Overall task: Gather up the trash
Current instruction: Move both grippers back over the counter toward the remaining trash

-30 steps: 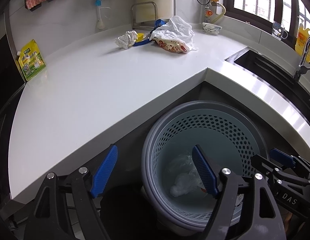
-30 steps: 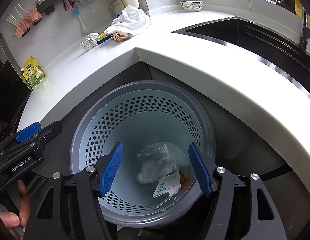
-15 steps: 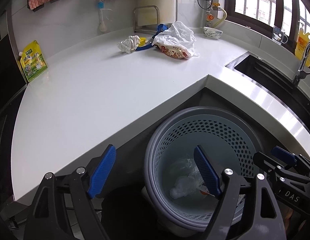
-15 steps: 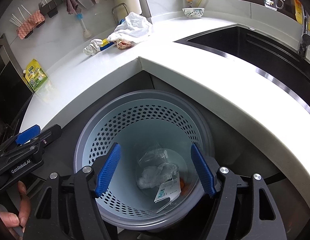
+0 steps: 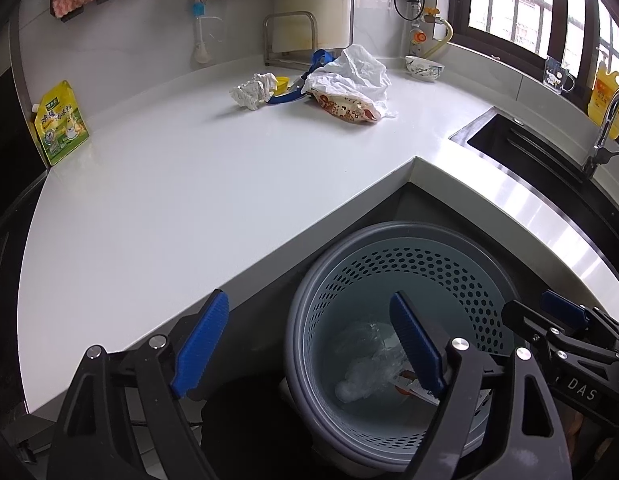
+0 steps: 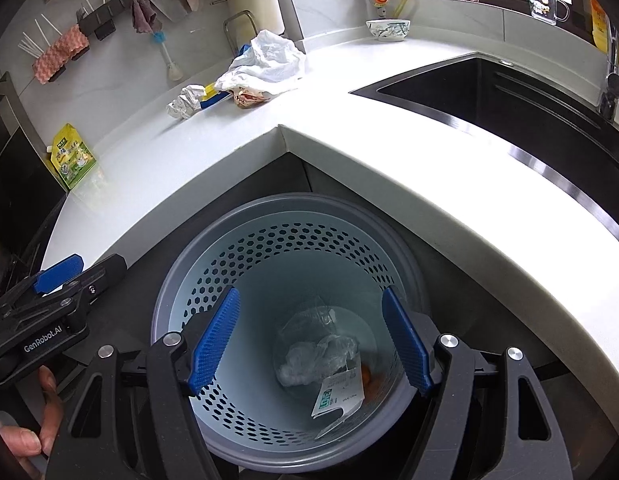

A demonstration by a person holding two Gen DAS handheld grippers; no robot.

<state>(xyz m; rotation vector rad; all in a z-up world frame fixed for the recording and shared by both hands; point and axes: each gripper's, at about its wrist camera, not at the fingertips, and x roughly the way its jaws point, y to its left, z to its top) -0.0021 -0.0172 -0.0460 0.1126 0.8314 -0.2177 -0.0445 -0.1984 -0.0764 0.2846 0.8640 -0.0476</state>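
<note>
Below, crumpled plastic trash lies at the perforated bin's bottom, between the right gripper's spread, empty, just-opening jaws.

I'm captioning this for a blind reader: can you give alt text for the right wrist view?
The open, empty right gripper hangs over a perforated grey waste basket holding crumpled clear plastic and a paper label. Behind it, a white corner countertop carries a white plastic bag.
</note>
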